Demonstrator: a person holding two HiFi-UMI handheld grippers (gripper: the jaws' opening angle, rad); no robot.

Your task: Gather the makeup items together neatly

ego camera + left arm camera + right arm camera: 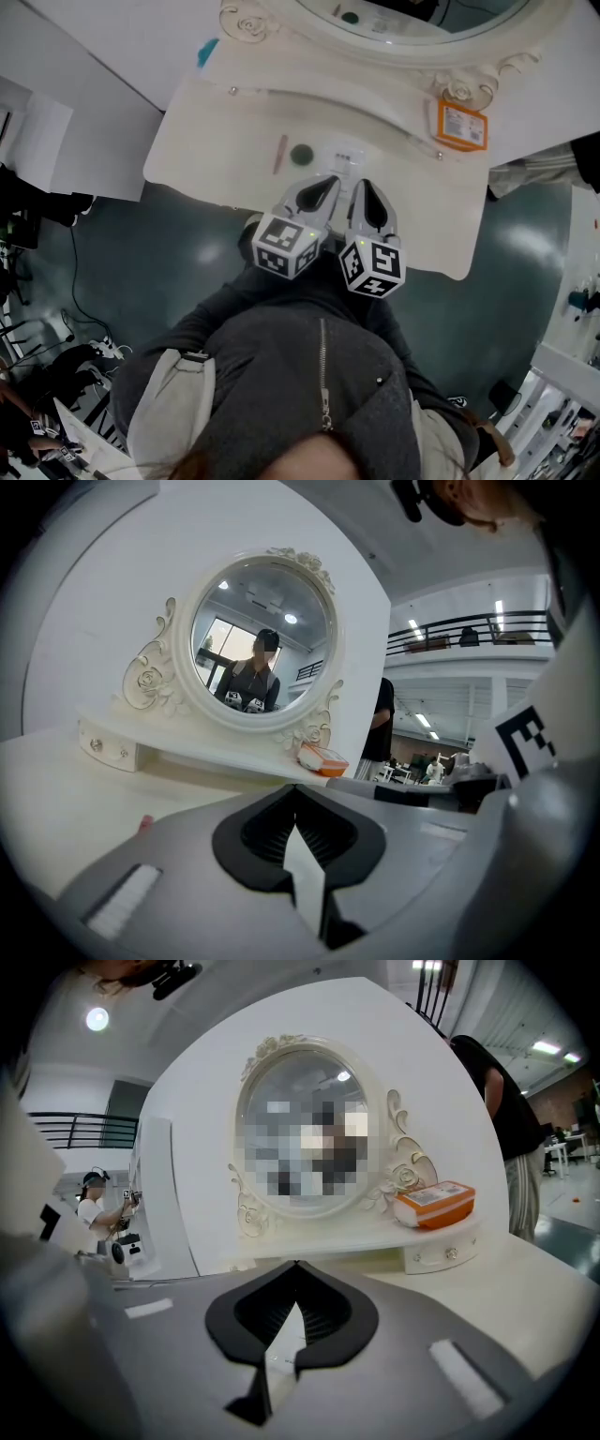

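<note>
Person: a grey zipped top fills the near part of the head view; both arms reach forward over the tabletop edge.
Left tool [328, 180]: jaws together, nothing between them; it lies low and almost level, touching or nearly touching the other tool.
Right tool [362, 184]: jaws together as well, and empty. I judge that the pair is held side by side as a resting or ready pose, because neither carries anything.
Makeup items: a pink stick [279, 154], a dark round compact [302, 155] and a small clear piece [347, 157] lie in a short row near one another, just beyond the tool tips. What the clear piece is, I cannot tell.
Orange box [460, 125]: well apart, far right on the raised ledge beside the mirror.
Task reading: the short row fits items already brought together, or items waiting to be placed tighter with the box; the views do not settle which.
Tabletop [206, 141]: white, smooth, with rounded corners.
Mirror [412, 19]: oval, in a white carved frame, at the far side.
Room: glossy grey-green floor [141, 244], cables at near left, white panels around, and another person standing to the right of the far wall.
</note>
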